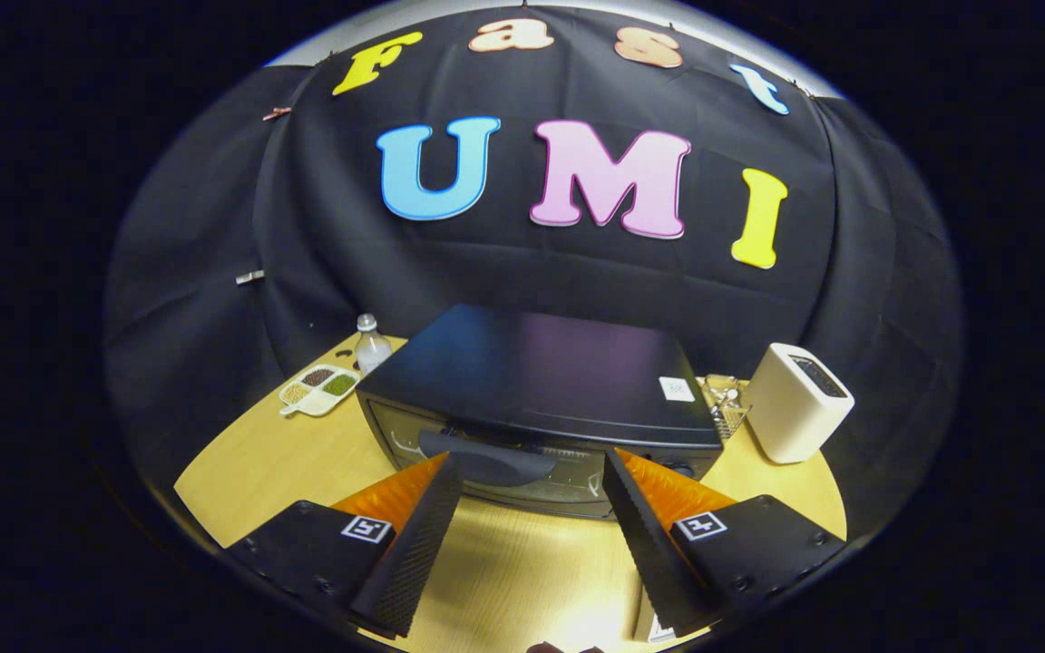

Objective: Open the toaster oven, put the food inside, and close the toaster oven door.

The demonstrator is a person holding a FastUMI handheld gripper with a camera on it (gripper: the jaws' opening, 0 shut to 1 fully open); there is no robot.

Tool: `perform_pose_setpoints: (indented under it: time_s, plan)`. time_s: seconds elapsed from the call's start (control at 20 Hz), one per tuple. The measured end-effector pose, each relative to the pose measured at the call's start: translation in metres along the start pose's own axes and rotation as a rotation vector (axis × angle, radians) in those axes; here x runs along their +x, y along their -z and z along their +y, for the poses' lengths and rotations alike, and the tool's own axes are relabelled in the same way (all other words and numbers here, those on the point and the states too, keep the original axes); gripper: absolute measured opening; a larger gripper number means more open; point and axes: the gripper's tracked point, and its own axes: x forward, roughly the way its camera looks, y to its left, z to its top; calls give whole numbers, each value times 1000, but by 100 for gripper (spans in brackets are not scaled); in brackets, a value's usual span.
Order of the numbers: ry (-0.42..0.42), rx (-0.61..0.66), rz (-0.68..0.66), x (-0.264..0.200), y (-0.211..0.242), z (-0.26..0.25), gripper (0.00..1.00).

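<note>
Toaster oven (pixel 532 399), a black metal box with a glass-fronted door, sits mid-table on the pale wooden tabletop (pixel 250 472), its front toward the gripper. Door appears closed; the dark curved handle (pixel 486 458) runs along its upper edge. Gripper (pixel 532 476) hangs with fingers spread wide, nothing between them, tips level with the door front and bracketing the handle's right part.

Food for loading: none clearly seen on the table ahead. A white divided dish of grains or beans (pixel 318 388) sits left of the oven with a small clear plastic bottle (pixel 372 345) behind it. A white rounded box-shaped appliance (pixel 796 402) stands to the right, a small wire or glass item beside it, too small to identify. Oven interior not readable through the glass.

Judgement: a closed door with spread fingers at the handle fits either reaching to pull it open or backing off after shutting it with the food inside. Cannot settle which.

If the handle is to be gripped: centre it between the fingers, close on the bar itself rather than the glass, and pull down along the hinge arc, not straight back, so the oven does not slide on the smooth wood.
</note>
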Motion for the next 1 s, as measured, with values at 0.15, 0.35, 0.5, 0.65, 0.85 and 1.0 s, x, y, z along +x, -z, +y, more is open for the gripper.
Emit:
perform_pose_setpoints:
  time_s: [0.15, 0.35, 0.5, 0.65, 0.85, 1.0]
  plan:
    - [41, -12, -98, -36, -32, -22, 97]
    - [95, 25, -174, -85, -55, -47, 97]
    - [151, 56, -207, -116, -59, -65, 97]
    - [196, 78, -235, -137, -64, -79, 97]
    - [224, 89, -259, -149, -72, -91, 97]
    - [223, 83, -280, -152, -84, -93, 97]
